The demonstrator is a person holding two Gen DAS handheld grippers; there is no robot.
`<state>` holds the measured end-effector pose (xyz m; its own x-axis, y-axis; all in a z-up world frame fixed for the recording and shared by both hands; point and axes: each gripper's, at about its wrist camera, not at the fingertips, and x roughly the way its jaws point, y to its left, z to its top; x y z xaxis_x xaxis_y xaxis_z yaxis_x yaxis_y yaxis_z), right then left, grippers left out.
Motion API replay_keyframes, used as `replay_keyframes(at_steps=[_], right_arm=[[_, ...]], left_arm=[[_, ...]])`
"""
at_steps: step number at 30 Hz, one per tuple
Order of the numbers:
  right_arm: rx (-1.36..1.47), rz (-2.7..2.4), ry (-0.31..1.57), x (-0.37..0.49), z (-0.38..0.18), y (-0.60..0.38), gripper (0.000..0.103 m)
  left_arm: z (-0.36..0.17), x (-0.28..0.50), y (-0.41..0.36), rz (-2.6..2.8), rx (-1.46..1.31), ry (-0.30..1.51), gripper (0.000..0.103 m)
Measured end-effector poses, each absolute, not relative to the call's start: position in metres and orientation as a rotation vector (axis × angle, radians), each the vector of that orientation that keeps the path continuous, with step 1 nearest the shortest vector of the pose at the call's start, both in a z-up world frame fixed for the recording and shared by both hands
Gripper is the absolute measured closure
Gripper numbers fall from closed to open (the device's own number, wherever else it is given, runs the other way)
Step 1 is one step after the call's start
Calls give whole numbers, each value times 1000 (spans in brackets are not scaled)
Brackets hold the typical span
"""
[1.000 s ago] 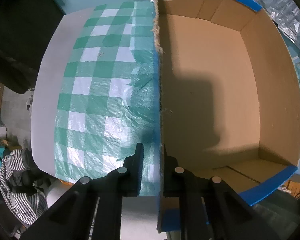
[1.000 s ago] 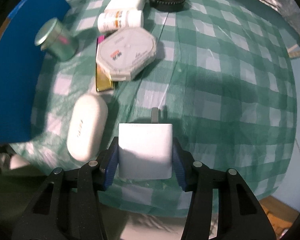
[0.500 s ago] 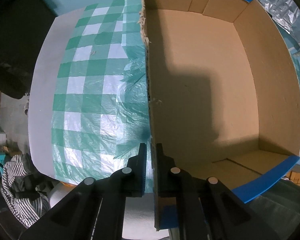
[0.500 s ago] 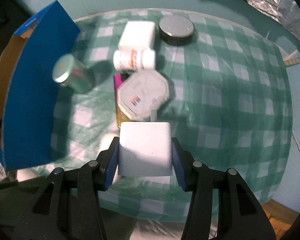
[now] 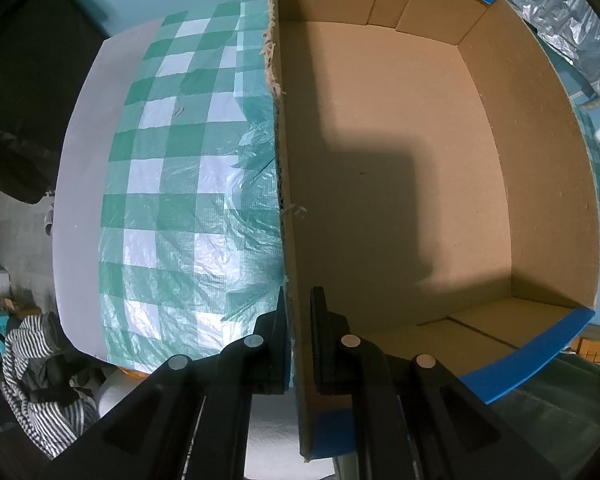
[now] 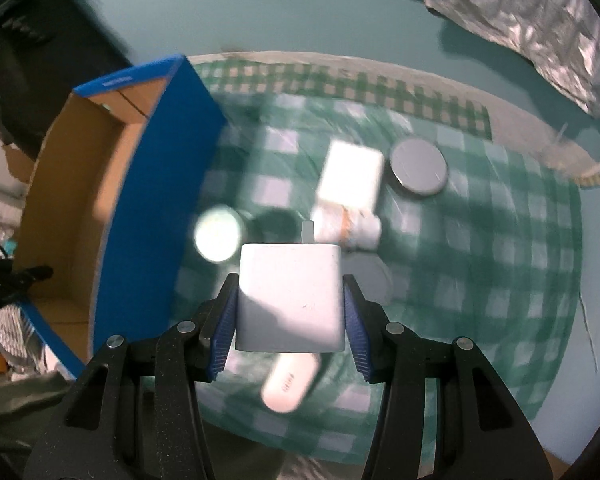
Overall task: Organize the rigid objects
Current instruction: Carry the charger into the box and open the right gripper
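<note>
My left gripper (image 5: 298,320) is shut on the left wall of the cardboard box (image 5: 288,184), one finger outside and one inside; the box's brown floor (image 5: 400,184) holds nothing. My right gripper (image 6: 290,322) is shut on a white plug charger (image 6: 290,300), held above the checked cloth with its prong pointing away. The blue-sided box (image 6: 140,208) stands to the left in the right wrist view. Below lie a white pill bottle (image 6: 350,228), a white flat box (image 6: 352,178), a dark round puck (image 6: 418,166), a silver-lidded jar (image 6: 218,234) and a white oval case (image 6: 290,384).
A green and white checked cloth (image 5: 172,184) covers the round table (image 5: 76,208). Crinkled foil sheeting (image 6: 540,28) lies beyond the table at the upper right. Striped fabric (image 5: 32,368) sits below the table's edge at the lower left.
My right gripper has risen with the charger and swung toward the box, so the table items look smaller and farther. The left gripper's jaws closed onto the box wall and stayed there.
</note>
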<state>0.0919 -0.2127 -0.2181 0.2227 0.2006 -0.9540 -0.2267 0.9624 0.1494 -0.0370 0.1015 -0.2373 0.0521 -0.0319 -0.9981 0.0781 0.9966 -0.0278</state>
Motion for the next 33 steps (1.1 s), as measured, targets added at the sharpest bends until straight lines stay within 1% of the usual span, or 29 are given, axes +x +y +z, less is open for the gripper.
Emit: replay_keyframes(at_steps=[5,15,23,33], right_arm=[[-47,355,1281,82,-179,-210,54],[-83,494,1225,112,-151,-157,54],[-173,586,1212,135,-150,-101,54],[-244,620,1254,156,-173,-62,54]], left_arm=[[-235,-36,101,-87,32,1517,95],[-236,-38,106,-87,30,1513,95],[-238,-40,108,-89,28,1513,95],[-241,-44,110,-92,27,1516,95]])
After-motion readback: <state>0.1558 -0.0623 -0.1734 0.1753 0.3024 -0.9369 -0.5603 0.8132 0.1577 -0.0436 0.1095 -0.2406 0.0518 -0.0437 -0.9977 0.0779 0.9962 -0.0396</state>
